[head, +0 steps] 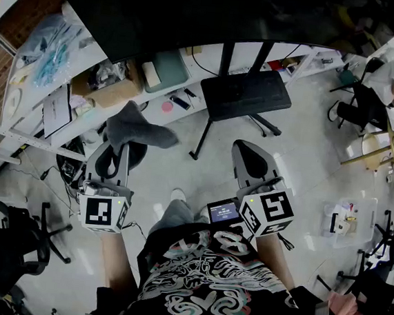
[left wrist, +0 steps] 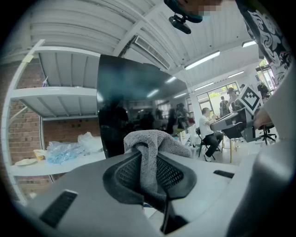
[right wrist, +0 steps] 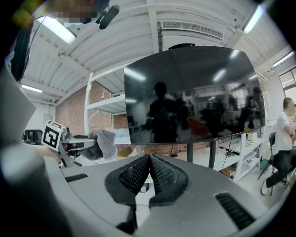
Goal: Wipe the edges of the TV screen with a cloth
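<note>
A large dark TV screen [right wrist: 194, 92] on a black stand [head: 245, 92] faces me; its left part fills the left gripper view [left wrist: 134, 106], and its top shows in the head view [head: 197, 15]. My left gripper [left wrist: 148, 173] is shut on a grey cloth [left wrist: 155, 143], which bunches up out of the jaws and points toward the screen's lower left [head: 138, 130]. My right gripper [right wrist: 149, 173] is shut with nothing in it, held below the screen's bottom edge; the cloth [right wrist: 105, 143] and left gripper show at its left.
White shelving [head: 66, 71] with plastic bags, boxes and small items runs behind the TV. A black office chair [head: 16, 236] stands at lower left. A person sits at a desk at far right [head: 392, 78]. A clear bin [head: 347, 220] rests on the floor.
</note>
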### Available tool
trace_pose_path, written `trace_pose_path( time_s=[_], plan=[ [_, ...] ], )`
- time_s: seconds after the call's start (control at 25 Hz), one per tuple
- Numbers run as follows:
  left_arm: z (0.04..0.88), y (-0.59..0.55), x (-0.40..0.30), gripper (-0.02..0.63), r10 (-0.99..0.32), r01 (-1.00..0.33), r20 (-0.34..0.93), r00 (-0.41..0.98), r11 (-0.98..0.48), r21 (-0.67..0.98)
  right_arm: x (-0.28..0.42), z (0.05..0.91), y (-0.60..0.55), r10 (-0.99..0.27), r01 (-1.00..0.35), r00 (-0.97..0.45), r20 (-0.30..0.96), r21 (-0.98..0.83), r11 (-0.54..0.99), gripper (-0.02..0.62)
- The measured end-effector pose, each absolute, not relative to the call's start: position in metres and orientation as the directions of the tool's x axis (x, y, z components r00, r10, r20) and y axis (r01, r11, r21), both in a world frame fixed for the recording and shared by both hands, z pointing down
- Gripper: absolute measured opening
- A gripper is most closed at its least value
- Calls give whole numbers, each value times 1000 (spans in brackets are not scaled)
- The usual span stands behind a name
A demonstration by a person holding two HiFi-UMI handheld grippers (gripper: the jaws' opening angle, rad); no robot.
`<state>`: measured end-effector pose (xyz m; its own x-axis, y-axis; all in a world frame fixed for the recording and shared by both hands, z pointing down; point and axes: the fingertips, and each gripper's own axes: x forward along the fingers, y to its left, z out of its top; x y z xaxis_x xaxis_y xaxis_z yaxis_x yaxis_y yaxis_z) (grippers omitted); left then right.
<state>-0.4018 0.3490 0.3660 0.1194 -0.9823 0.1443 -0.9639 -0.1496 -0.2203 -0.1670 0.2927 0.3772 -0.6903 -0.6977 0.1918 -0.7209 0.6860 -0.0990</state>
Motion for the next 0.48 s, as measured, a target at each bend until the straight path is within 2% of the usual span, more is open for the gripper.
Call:
trace_pose_path(
  time_s=[0.2, 0.48],
  plan=[
    [365, 347, -394, 71, -983, -964, 142, 120, -150, -220, -161, 369, 293, -693, -711, -702, 168, -104, 695, 28],
    [372, 351, -405, 71, -985, -978, 173, 17, -52, -201, -148, 356, 295, -654, -626, -756, 14, -308, 717, 29]
  ],
)
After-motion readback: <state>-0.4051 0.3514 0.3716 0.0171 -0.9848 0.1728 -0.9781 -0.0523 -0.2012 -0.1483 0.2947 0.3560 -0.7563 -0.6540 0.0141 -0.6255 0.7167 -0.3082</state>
